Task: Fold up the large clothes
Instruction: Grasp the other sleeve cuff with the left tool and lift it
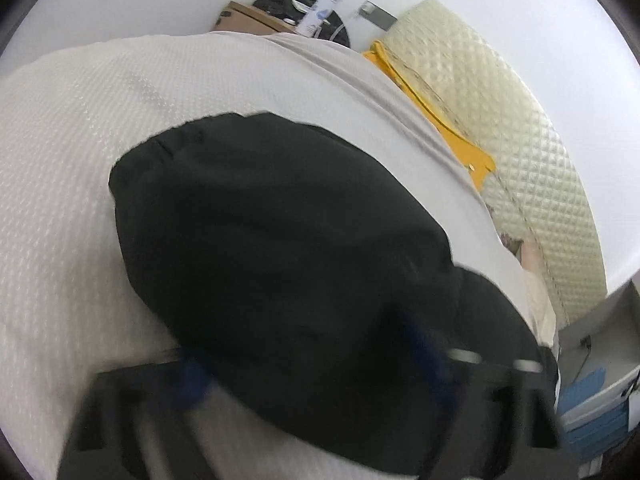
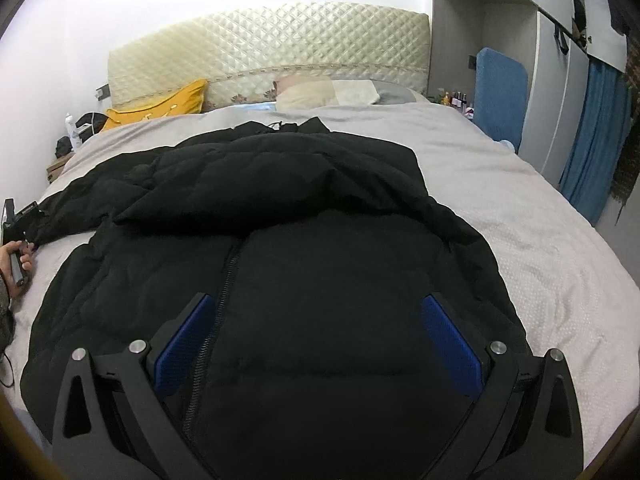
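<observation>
A black padded jacket (image 2: 280,216) lies spread on the bed, zipper (image 2: 224,280) facing up, hood toward the headboard. My right gripper (image 2: 318,336) is open just above the jacket's lower front, blue pads (image 2: 188,340) wide apart on either side of the zipper panel. In the left wrist view the picture is blurred; the jacket's sleeve (image 1: 280,248) fills the middle and my left gripper (image 1: 312,376) sits low over it with blue pads apart. The left gripper also shows at the far left of the right wrist view (image 2: 16,236), at the sleeve's cuff, held by a hand.
The bed has a light grey cover (image 2: 500,200). A cream quilted headboard (image 2: 272,48), a yellow pillow (image 2: 160,104) and a beige pillow (image 2: 320,94) are at the far end. A nightstand with a bottle (image 2: 74,128) stands left. A wardrobe and blue curtain (image 2: 592,152) stand right.
</observation>
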The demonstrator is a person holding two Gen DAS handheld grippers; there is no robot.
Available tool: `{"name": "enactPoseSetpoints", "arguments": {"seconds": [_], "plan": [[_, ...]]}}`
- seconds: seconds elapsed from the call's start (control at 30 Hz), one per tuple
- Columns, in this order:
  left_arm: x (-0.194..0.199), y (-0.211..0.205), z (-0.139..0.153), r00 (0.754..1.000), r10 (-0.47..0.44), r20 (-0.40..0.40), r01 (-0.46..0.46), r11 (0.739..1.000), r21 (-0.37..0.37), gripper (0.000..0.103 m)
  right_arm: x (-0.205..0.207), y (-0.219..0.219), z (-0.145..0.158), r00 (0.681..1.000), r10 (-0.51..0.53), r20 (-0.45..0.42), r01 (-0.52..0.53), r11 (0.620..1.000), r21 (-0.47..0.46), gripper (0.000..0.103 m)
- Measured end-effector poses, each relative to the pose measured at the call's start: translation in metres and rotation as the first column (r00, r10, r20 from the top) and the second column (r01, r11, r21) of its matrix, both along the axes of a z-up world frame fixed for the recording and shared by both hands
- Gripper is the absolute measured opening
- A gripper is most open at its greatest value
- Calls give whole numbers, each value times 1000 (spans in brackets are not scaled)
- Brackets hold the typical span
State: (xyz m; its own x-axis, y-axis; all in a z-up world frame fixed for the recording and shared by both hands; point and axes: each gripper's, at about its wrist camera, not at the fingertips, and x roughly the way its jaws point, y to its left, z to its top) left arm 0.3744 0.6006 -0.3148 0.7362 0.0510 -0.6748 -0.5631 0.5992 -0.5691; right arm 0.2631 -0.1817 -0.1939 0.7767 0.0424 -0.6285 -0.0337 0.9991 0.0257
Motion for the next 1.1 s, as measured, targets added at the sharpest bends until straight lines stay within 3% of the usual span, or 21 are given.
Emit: {"name": "enactPoseSetpoints", "arguments": {"seconds": [0.03, 0.1, 0.2, 0.27, 0.57, 0.6, 0.7, 0.93, 1.1], "plan": [[2, 5, -1, 1000, 5, 5, -5, 1000, -27, 52, 0, 0, 0, 1000, 0, 0, 0, 1000, 2, 102], [1, 8, 5, 999, 20, 31, -18, 998, -58, 28, 0, 1, 2, 1000, 2, 0, -2, 1000, 2, 102], [-1, -1, 29, 1000, 12, 23, -13, 1000, 22, 12, -3, 0, 7, 1000, 9, 20, -9, 1000, -1, 102], [-5, -11, 53, 1000, -1, 16, 0, 996, 93, 8, -5, -1, 11, 999, 15, 34, -15, 1000, 10, 102], [-11, -62, 159, 997, -63, 38, 52, 969, 243, 3, -25, -6, 28, 992, 87, 95, -92, 995, 50, 103], [-9, -70, 173, 997, -74, 33, 62, 961, 268, 3, -28, -6, 30, 990, 96, 103, -102, 993, 53, 103], [-2, -105, 212, 993, -102, -60, 117, 903, 413, 3, -37, -7, 34, 987, 104, 125, -108, 994, 25, 103], [-4, -167, 284, 990, -135, -29, 132, 865, 484, 3, -49, -22, 38, 984, 104, 147, -105, 994, 4, 103], [-6, -229, 332, 979, -204, 15, 162, 818, 552, 3, -54, -40, 51, 977, 104, 185, -111, 994, 25, 103]]}}
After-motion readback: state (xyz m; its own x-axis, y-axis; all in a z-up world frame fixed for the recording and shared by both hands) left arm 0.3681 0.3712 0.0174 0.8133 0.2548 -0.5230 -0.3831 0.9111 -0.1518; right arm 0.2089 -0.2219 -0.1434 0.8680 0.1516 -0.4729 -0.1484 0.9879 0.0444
